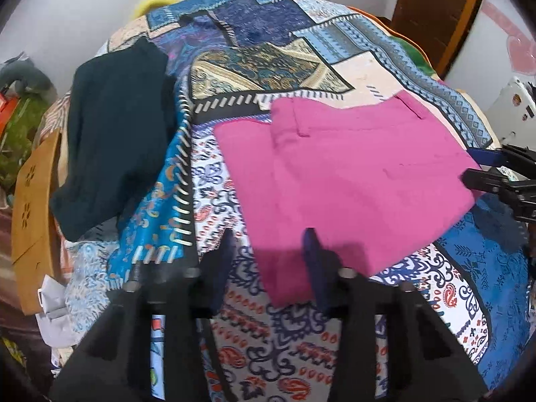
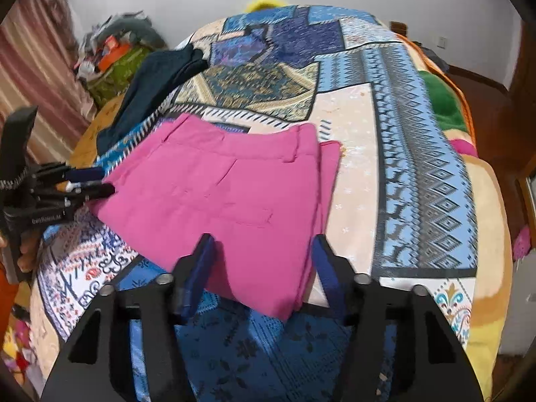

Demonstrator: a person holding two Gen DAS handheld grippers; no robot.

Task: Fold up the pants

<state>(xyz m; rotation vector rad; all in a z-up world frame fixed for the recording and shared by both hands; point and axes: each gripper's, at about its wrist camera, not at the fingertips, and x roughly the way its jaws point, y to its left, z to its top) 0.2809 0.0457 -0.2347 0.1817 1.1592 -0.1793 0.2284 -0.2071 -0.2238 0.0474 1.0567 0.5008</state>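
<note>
Pink pants (image 1: pixel 351 174) (image 2: pixel 227 194) lie folded flat on a patchwork bedspread (image 1: pixel 268 67) (image 2: pixel 368 134), waistband towards the far side. My left gripper (image 1: pixel 269 254) hovers over their near corner, its fingers apart and the cloth lying loose under them. In the right wrist view the left gripper (image 2: pixel 100 181) sits at the pants' left edge. My right gripper (image 2: pixel 261 254) stands open over the pants' near corner, the cloth between its fingers but not pinched. In the left wrist view the right gripper (image 1: pixel 482 167) is at the pants' right corner.
A dark teal garment (image 1: pixel 114 134) (image 2: pixel 150 90) lies on the bed's left side. A brown board (image 1: pixel 33 201) runs along that edge. Clutter (image 2: pixel 114 53) and a striped curtain (image 2: pixel 40 67) stand beyond. A green item (image 2: pixel 442 100) and a wooden door (image 1: pixel 435 10) are at the right.
</note>
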